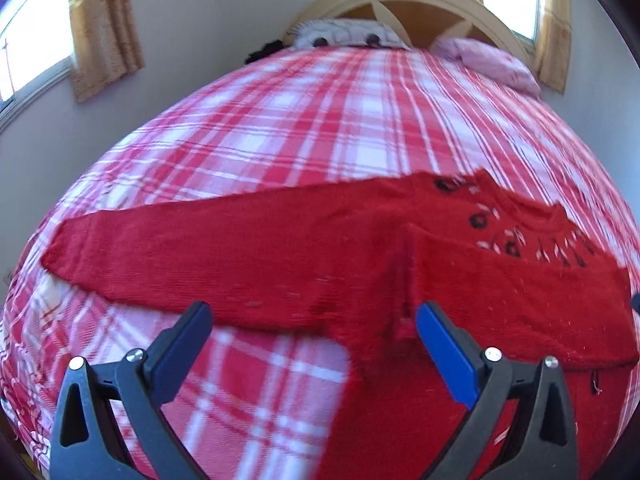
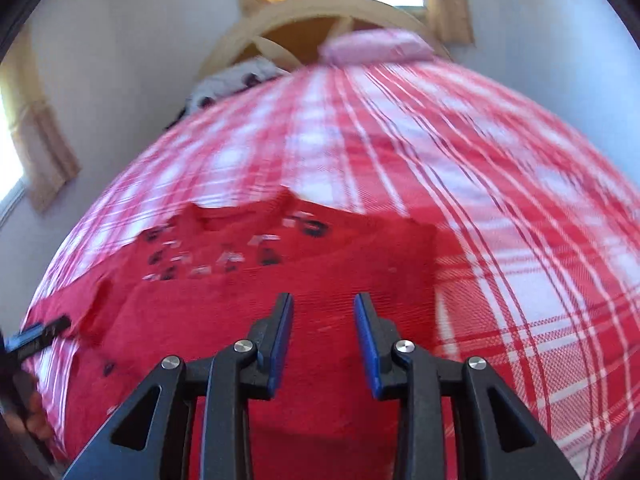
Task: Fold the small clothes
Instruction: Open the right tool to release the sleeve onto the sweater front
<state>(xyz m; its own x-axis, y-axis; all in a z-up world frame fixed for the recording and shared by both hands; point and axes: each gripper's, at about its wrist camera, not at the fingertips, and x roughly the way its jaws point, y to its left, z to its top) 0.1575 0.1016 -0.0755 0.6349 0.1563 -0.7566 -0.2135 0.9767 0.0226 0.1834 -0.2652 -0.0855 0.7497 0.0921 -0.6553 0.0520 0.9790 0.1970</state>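
Observation:
A red knit sweater (image 1: 360, 248) lies flat on the bed, with black and white patterning around its neckline (image 1: 516, 236). One sleeve (image 1: 140, 248) stretches out to the left. A layer of red knit lies across the chest just below the pattern. My left gripper (image 1: 314, 312) is wide open over the underarm and holds nothing. In the right wrist view, the sweater (image 2: 280, 272) fills the lower middle. My right gripper (image 2: 324, 300) hovers over its body, jaws a narrow gap apart with nothing between them. A finger of the left gripper (image 2: 38, 334) shows at the left edge.
The bed cover (image 1: 300, 120) is red and white plaid. A pink pillow (image 1: 492, 60) and a patterned white one (image 1: 344, 34) lie by the arched wooden headboard (image 1: 404, 0). Curtained windows (image 1: 32, 40) flank the bed. A person's hand (image 2: 36, 420) is at the lower left.

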